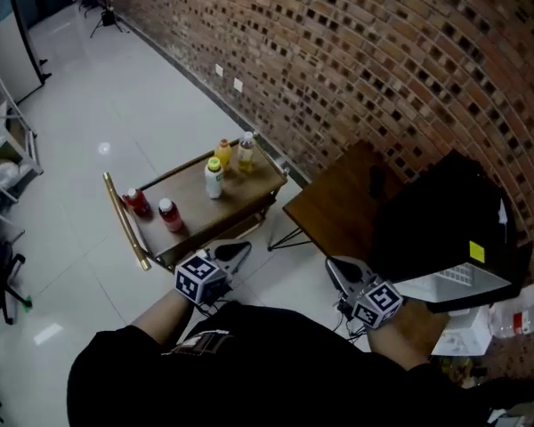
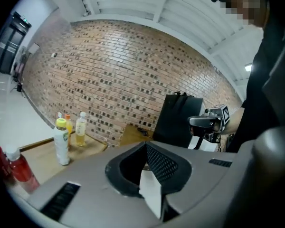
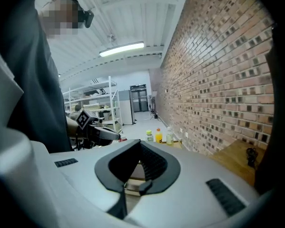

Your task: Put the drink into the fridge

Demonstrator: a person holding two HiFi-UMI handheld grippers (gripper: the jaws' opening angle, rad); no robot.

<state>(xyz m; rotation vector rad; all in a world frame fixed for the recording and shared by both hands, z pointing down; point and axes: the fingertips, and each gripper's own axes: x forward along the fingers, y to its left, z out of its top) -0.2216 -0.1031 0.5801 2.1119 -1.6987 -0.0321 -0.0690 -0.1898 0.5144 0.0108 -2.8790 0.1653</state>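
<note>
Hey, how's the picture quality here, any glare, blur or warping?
Head view: fisheye bows the wall, and a light glares off the floor. Left gripper view: dark rounded corners, bottles sharp. Right gripper view: the lamp blows out white.

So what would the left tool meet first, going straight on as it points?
Nothing near: it points right of the bottles, over the side table, toward the black fridge; depth unclear.

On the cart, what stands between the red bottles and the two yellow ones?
A white bottle with a green cap stands upright on the cart, between the red bottles and the yellow bottles. The head view shows it best.
</note>
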